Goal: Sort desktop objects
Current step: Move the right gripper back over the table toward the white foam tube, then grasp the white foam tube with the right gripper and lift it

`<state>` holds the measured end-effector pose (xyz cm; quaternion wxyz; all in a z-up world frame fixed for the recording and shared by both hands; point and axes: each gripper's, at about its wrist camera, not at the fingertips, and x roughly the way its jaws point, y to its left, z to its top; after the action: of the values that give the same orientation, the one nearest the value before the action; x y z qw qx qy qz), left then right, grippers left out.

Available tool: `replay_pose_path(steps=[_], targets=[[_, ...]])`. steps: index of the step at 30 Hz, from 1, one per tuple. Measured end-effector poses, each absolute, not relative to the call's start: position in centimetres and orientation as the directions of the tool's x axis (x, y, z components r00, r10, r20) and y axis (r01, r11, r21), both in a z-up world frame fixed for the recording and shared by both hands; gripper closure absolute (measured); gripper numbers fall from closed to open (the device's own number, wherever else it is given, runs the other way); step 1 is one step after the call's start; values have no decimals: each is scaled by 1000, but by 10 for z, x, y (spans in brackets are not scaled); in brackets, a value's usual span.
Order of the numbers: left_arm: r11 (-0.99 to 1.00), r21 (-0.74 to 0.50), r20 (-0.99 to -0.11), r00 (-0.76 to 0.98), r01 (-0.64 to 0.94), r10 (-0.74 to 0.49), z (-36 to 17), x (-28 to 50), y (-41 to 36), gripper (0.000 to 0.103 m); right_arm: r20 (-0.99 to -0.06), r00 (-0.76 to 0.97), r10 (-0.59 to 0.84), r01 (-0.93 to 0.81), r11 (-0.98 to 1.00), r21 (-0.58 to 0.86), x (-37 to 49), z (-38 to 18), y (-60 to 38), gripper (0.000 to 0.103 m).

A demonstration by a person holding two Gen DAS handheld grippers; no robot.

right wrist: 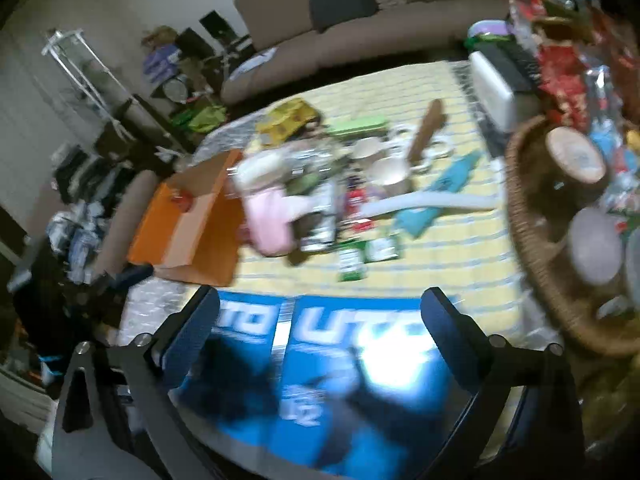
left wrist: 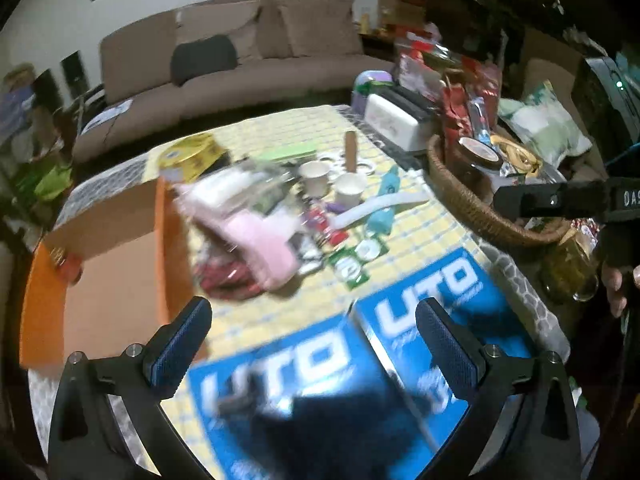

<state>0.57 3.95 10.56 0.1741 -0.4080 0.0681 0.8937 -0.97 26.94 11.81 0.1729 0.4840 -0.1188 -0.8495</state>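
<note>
Hovering wide and empty, both grippers [left wrist: 312,320] [right wrist: 320,312] overlook a yellow checked tablecloth [left wrist: 280,132], brown sofa [left wrist: 240,60] behind.

Right claw [right wrist: 320,320] gapes empty above blue boxes [right wrist: 360,360].

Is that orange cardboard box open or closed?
Open: the orange cardboard box has its flap standing up, showing its brown inside and a small red thing.
</note>
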Motion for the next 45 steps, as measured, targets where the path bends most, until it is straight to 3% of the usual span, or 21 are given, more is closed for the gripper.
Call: replay_pose_path(steps=[4,6,8,9,14,20,27,38,40,42,45], targets=[[-935,-68,-766,-582,-349,273,96,-33,68,0,-771,-465,-435,134,-896,424,-35,106,302,24],[-940,-120,-768,-569,-321,293,88,-54,78,6,-747,-455,-484,100,-862,497,-50,94,315,36],[-939,-193,-773,-544,-285,325,78,-71,83,19,-721,-458,-521,57,-826,561,-62,79,323,38],[-934,-243,-777,-524,-261,348,72,-80,85,21,-705,-462,-538,29,-804,594,-66,70,326,38],[-888,-448,-784,-433,-102,445,36,-109,90,18,-635,-489,-599,-111,-679,726,-85,21,330,41],[-752,-635,-758,-330,177,562,-13,-134,87,18,-609,-550,-572,-331,-520,788,-101,-26,343,48],[-719,-644,-749,-403,262,525,-23,-143,81,20,-652,-610,-451,-441,-490,752,-120,-42,331,58],[-765,-615,-759,-408,192,507,-17,-153,64,20,-788,-510,-345,-576,-544,611,-161,-66,322,58],[-762,-621,-755,-398,182,520,-19,-152,63,20,-793,-521,-317,-564,-570,598,-162,-66,322,64],[-762,-625,-753,-388,170,531,-20,-153,63,20,-792,-540,-283,-538,-607,584,-162,-60,323,81],[-764,-627,-751,-383,155,538,-20,-150,63,20,-784,-567,-254,-520,-628,579,-151,-45,325,87]])
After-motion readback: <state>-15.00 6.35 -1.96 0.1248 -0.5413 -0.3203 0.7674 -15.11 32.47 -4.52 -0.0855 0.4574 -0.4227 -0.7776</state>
